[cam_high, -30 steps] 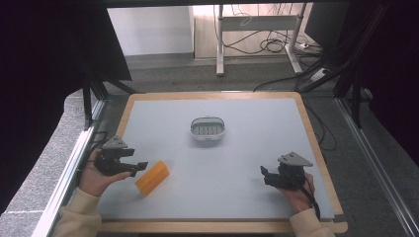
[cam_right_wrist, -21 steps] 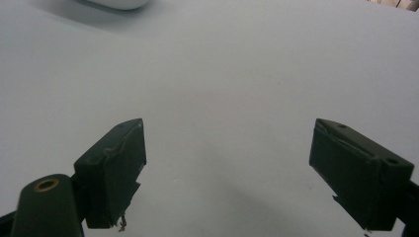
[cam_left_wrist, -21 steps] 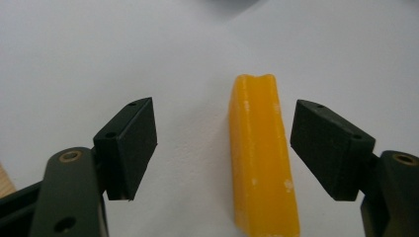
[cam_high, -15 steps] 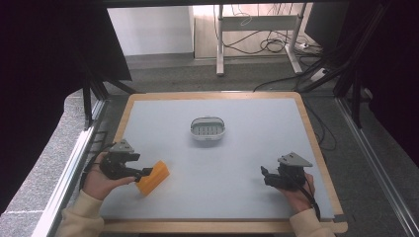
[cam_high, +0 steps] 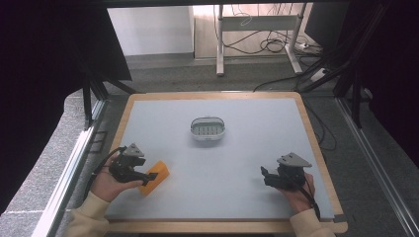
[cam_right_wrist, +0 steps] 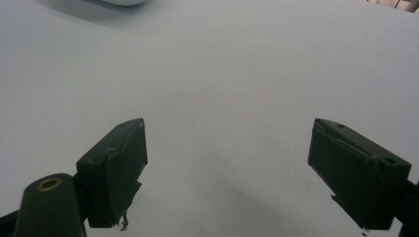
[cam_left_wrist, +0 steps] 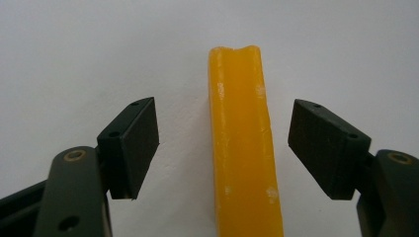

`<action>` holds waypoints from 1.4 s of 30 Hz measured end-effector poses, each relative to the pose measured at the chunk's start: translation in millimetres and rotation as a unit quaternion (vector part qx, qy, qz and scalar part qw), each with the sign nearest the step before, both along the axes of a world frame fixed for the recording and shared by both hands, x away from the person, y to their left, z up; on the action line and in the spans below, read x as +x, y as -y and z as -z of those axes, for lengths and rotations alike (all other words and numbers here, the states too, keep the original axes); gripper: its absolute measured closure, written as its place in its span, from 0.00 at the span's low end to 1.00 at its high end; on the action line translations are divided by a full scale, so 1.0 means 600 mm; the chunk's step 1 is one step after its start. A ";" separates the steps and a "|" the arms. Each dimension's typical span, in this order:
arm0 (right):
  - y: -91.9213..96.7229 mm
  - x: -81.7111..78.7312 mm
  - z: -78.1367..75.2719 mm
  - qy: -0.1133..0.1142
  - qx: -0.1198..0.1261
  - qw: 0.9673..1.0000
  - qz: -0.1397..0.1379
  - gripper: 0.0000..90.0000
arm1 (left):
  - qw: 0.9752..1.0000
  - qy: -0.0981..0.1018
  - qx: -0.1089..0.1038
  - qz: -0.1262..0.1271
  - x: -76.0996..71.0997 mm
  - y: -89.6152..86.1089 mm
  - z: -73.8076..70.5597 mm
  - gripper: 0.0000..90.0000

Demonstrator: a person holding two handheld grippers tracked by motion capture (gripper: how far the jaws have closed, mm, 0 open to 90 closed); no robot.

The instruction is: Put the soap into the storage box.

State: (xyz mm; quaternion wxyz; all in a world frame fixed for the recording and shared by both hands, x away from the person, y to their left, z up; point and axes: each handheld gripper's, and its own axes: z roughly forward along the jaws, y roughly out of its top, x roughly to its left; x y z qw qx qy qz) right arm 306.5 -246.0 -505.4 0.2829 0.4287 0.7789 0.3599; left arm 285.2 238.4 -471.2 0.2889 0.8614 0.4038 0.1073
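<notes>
The flat orange-yellow block (cam_high: 154,176), waxy-looking and slab-shaped, lay on the pale grey bench (cam_high: 247,143) near its 8 o'clock corner in the high view. In the left gripper view the same block (cam_left_wrist: 243,143) ran lengthwise up the middle of the picture, seen edge-on, with a shallow notch at its far end and a few pale scuffs along its face.

The left claw (cam_high: 152,175) sat right over the block's near edge in the high view, held in the person's left hand (cam_high: 109,182), with a cable looping off toward 9 o'clock. Its black jaws stood apart, one on either side of the block, with a strip of bare bench visible between each pad and the block, so neither pad touched it.

At about 12 o'clock from the block, near the bench's centre, stood a small white oval basket with a slotted grey floor (cam_high: 208,129), well apart from both claws.

The right claw (cam_high: 263,175) rested low over the bench at roughly 4 o'clock, held in the right hand (cam_high: 296,190), its grey three-cornered plate on top. In the right gripper view its jaws (cam_right_wrist: 227,163) were spread wide with nothing but bare bench between them, and a white rim edge showed at 11 o'clock.
</notes>
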 end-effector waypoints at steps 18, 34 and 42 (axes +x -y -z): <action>-0.001 0.001 0.002 -0.007 -0.005 1.000 0.001 0.17 | 0.998 -0.036 0.044 0.008 0.009 0.028 0.038 0.43; -0.002 0.002 0.003 -0.006 -0.008 1.000 -0.006 0.17 | 0.996 -0.067 0.052 -0.006 0.015 0.037 0.051 0.69; -0.001 0.000 0.001 0.000 -0.007 1.000 -0.005 0.17 | 0.996 -0.072 0.047 -0.003 0.014 0.035 0.048 0.69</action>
